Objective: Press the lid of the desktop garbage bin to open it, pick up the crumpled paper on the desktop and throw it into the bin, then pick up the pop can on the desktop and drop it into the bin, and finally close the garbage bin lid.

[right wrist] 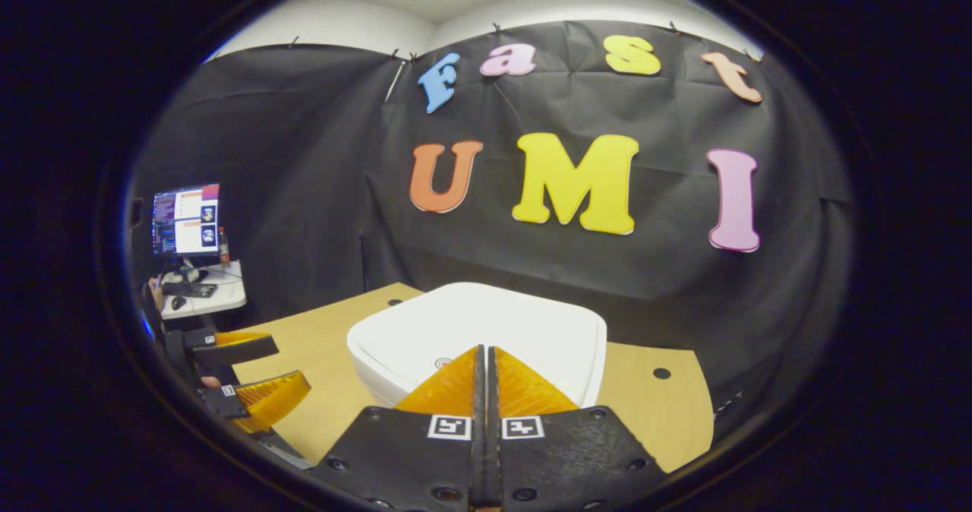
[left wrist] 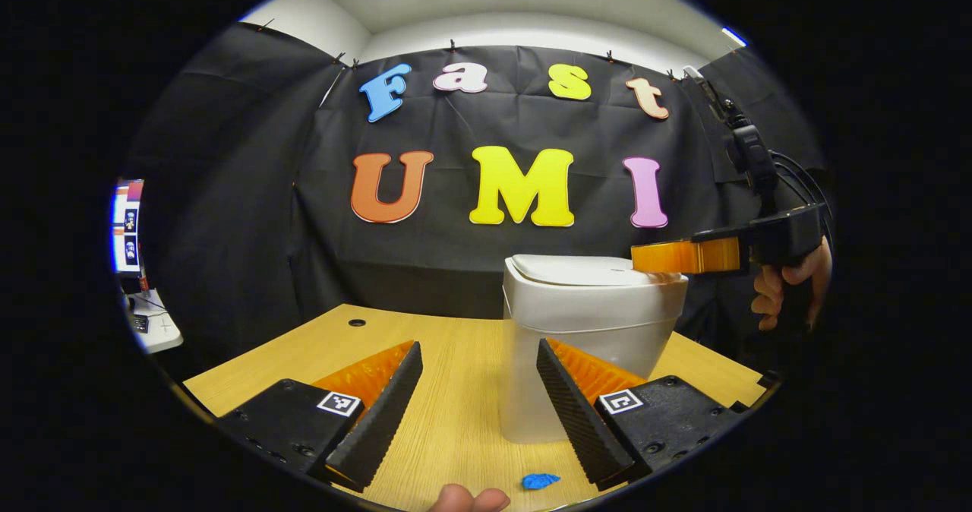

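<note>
Wooden desktop [left wrist: 456,360] is carrying the white garbage bin [left wrist: 592,330] mid-table with its lid [right wrist: 486,330] down, right gripper [right wrist: 486,356] pinched closed hovering over it, left gripper [left wrist: 478,383] sitting open, so basically everything's still left.

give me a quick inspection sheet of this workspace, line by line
surface: wooden desk with round grommet holes
job's things: white bin, lid closed; blue crumpled scrap lies on the desk near the bin's base
clutter: nothing seen
grippers: left gripper open above the desk; right gripper shut, tips over the lid, contact unclear
cables: black cables run from the right gripper's handle
surroundings: black cloth wall; side table with monitor and keyboard
</note>
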A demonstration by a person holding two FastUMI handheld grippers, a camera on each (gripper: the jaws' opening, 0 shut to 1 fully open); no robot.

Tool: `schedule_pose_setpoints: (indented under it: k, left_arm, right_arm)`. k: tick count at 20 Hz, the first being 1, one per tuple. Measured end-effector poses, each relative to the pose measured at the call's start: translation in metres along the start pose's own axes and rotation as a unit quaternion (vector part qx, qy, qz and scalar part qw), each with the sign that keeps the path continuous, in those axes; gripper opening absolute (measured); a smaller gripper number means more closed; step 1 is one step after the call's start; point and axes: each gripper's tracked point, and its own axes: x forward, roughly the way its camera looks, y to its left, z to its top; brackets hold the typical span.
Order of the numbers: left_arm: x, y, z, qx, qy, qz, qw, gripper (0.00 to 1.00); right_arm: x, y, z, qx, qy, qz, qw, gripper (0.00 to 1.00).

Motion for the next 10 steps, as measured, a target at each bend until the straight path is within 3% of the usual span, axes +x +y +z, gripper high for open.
schedule_pose_setpoints:
  k: [1,3,5,7,10]
  left_arm:
    - [-0.001,0.0,0.0,0.001,0.0,-0.001,1.0,0.98]
    - [-0.001,0.002,0.0,0.0,-0.001,0.0,1.0,0.98]
    - [-0.001,0.0,0.0,-0.001,-0.001,-0.001,1.0,0.98]
    - [-0.003,0.001,0.0,-0.002,0.0,0.001,1.0,0.98]
    - [-0.005,0.004,0.0,0.0,-0.002,0.005,1.0,0.98]
  right_arm:
    - [-0.003,0.006,0.006,-0.008,-0.019,0.006,1.0,0.11]
    - [-0.02,0.004,0.037,-0.022,-0.081,-0.014,0.996,0.65]
    - [-0.024,-0.001,0.049,-0.049,-0.115,-0.033,0.992,0.87]
    - [-0.023,-0.003,0.055,-0.05,-0.125,-0.041,0.99,0.98]
    - [-0.035,-0.012,0.063,-0.031,-0.147,-0.051,0.987,0.95]
